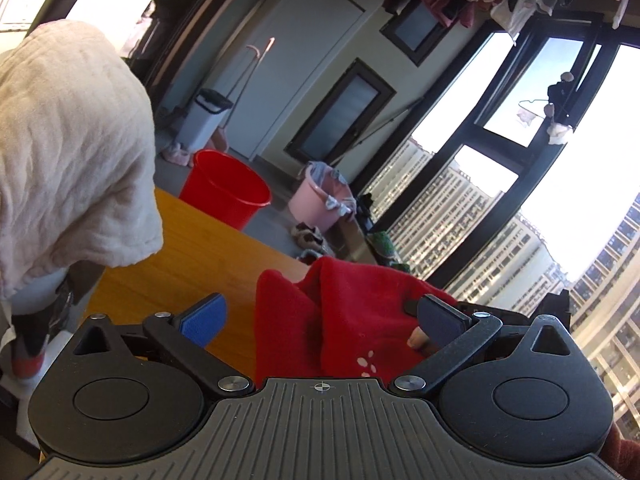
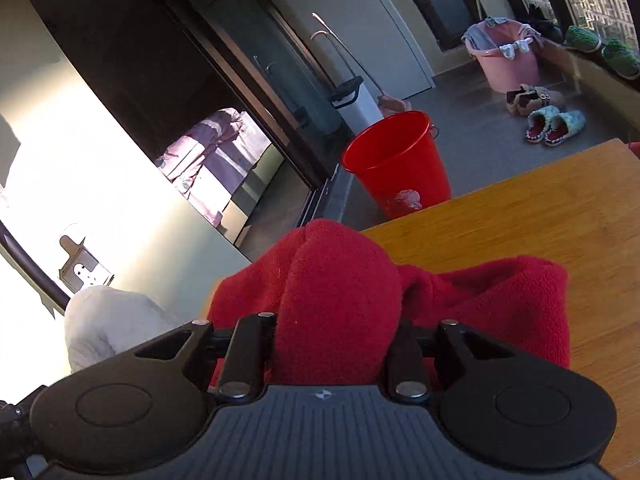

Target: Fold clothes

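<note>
Right hand-held gripper (image 2: 334, 344) is clamped on a bunched fold of red fleece garment (image 2: 460, 304) over the wooden table (image 2: 520, 216). Left hand-held gripper (image 1: 320, 316) gapes wide, fleece between pads, ungripped. Red bucket (image 2: 394, 160) stands on the floor beyond.

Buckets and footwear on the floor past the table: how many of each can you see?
Red bucket: 1
Pink bucket: 1
Pale blue slippers: 2
Brown slippers: 2, though blurred
Green slippers: 2
Total: 8
</note>
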